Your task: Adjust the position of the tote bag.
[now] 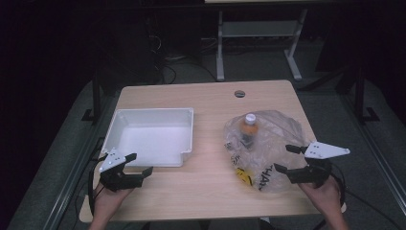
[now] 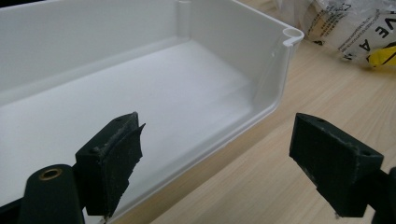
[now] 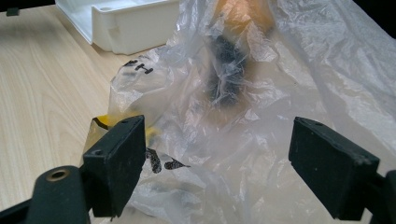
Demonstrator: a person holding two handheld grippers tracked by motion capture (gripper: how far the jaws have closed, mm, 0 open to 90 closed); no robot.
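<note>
My right claw [image 1: 290, 159] hangs at the near edge of the plastic bag [image 1: 273, 143], jaws spread wide with nothing pinched between them. Looking along those jaws, the crumpled clear bag [image 3: 243, 140] lies straight ahead and under them, its folds reaching into the gap without either pad pressing on it as far as I can tell. Deeper in the bag, ahead of the claw, stands a bottle [image 1: 248, 128] with a white cap and orange contents (through the film it shows as an orange and dark blur [image 3: 233, 56]). A yellow patch and black lettering on the bag sit just by my left-hand jaw.

My left claw [image 1: 135, 165] is also spread wide and grips nothing. It hovers at the near corner of the white tray [image 1: 187, 139], well apart from the bag. Along its jaws, the tray's wall [image 2: 261, 79] runs between them; one jaw hangs over the tray's floor, the other over the wooden table [image 2: 299, 186].
</note>
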